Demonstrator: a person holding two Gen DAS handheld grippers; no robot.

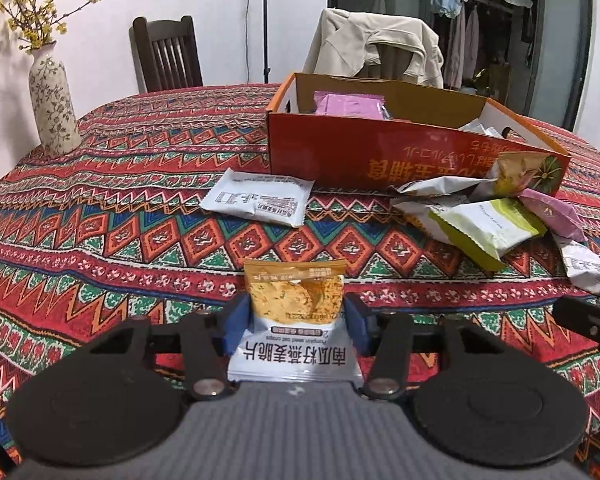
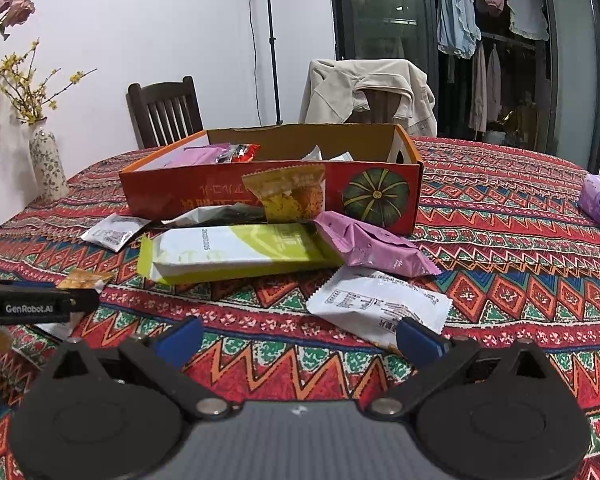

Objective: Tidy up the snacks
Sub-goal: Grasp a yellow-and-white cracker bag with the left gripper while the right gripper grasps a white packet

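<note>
The left gripper [image 1: 296, 326] fingers clamp the orange oat-crisp packet [image 1: 294, 304] lying on the tabletop [image 1: 100, 208], evidently for the red box [image 1: 380, 156], while the right gripper [image 2: 298, 338] fingers stand open, empty.

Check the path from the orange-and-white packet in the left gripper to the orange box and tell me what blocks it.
Nothing visible blocks it. The orange-and-white packet sits between the left gripper's pads. Between it and the orange box there is bare tablecloth, with a flat white packet lying just left of the line, low enough to pass over.
</note>
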